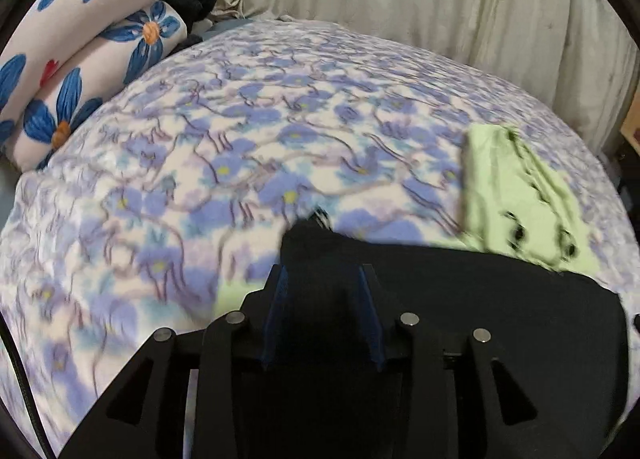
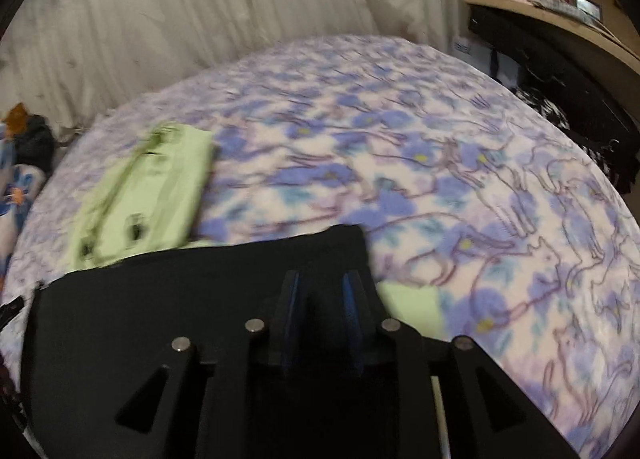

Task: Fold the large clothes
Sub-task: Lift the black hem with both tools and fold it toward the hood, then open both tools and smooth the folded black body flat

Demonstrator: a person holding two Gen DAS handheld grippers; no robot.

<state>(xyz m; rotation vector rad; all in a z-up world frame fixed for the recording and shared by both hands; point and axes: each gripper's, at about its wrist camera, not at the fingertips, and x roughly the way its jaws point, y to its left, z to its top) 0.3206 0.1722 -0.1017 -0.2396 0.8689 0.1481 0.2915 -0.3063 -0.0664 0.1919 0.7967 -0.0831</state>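
Black cloth [image 1: 460, 299] lies stretched across the flowered blanket [image 1: 240, 131], each corner pinched tight: one by the left gripper [image 1: 322, 287], one by the right gripper [image 2: 322, 291]. Just beyond sits a folded green garment [image 2: 148, 187].

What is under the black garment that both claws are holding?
A light green cloth pokes out from beneath the black garment near its edges, over the floral blanket. How far the green extends underneath is covered. A second green piece lies behind.
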